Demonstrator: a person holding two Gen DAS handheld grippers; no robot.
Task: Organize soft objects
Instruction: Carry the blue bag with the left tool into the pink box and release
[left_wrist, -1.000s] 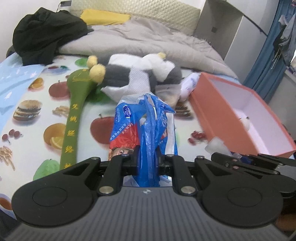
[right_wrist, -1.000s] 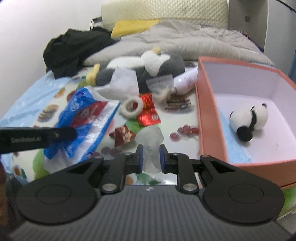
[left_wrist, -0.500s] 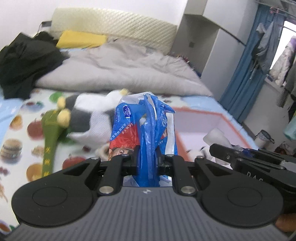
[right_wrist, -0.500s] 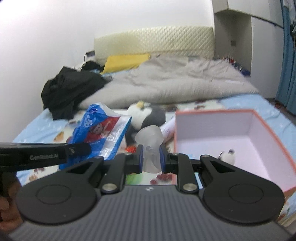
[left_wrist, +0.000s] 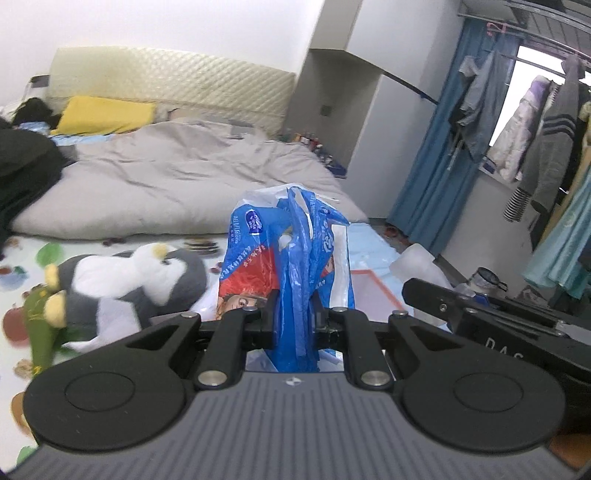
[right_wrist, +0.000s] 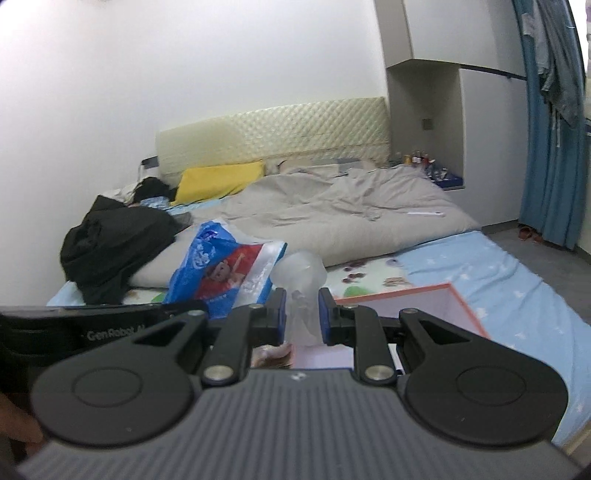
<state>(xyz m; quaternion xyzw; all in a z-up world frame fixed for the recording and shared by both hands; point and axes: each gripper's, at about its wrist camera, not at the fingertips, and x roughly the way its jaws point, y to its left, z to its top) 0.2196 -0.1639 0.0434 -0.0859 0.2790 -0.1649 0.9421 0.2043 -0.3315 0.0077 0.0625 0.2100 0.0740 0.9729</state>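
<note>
Your left gripper is clamped on a crumpled blue, red and white printed plastic bag, bunched upright between the pads, held in the air above the bed's fruit-print sheet. Your right gripper pinches a soft translucent frosted plastic piece, raised over the near corner of the orange-rimmed box. Both grippers tilt slightly downward, side by side. A grey-and-white plush penguin lies on the sheet.

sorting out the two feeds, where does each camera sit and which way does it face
Left wrist: sits on the left hand-held gripper, looking along its fingers over the bed toward the blue curtain; its jaws pinch a blue plastic bag.
Right wrist: sits on the right hand-held gripper, facing the headboard; its jaws pinch a clear bag.
Shared: blue plastic bag, grey duvet, orange box.
</note>
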